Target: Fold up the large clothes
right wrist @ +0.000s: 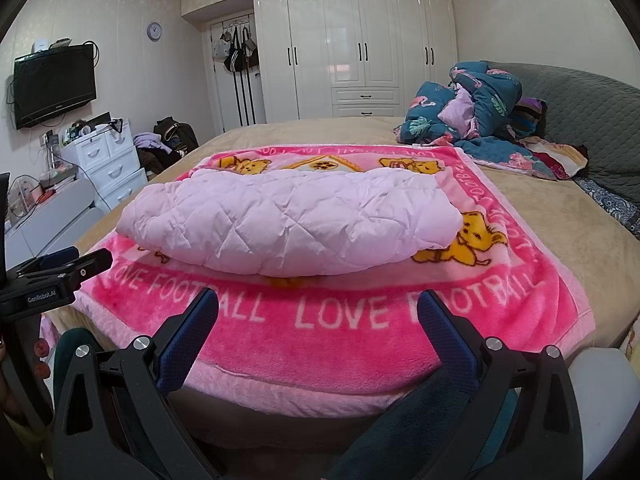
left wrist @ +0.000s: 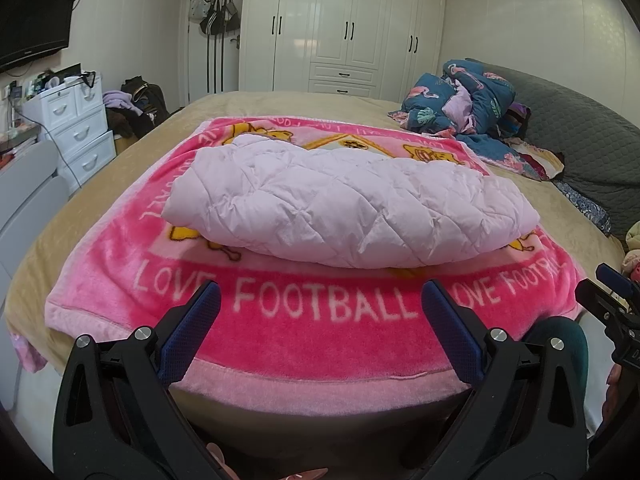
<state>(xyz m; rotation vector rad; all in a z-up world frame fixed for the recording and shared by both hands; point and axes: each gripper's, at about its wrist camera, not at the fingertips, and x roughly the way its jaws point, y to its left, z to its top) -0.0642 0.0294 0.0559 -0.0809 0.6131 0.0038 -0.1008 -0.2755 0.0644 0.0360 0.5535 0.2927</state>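
The folded pale pink quilted jacket point(left wrist: 344, 204) lies in the middle of a pink fleece blanket point(left wrist: 320, 344) spread on the bed point(left wrist: 80, 208), a wide band of bare blanket lying between its near fold and the bed's front edge. The left tool point(left wrist: 320, 304) and the right tool point(right wrist: 318, 308) both hover over that near band, jaws spread wide, holding nothing, well short of the jacket.

The left wrist view catches the right tool at its right border; the right wrist view catches the left tool at its left border and more of the blanket's right side with its yellow bear print point(right wrist: 468, 240).

The jacket is puffy, diamond-stitched and creased; the blanket is plush, lettered "LOVE FOOTBALL". A crumpled teal flamingo quilt point(left wrist: 472, 100) is heaped at the far right by the grey padded headboard point(left wrist: 576, 132).
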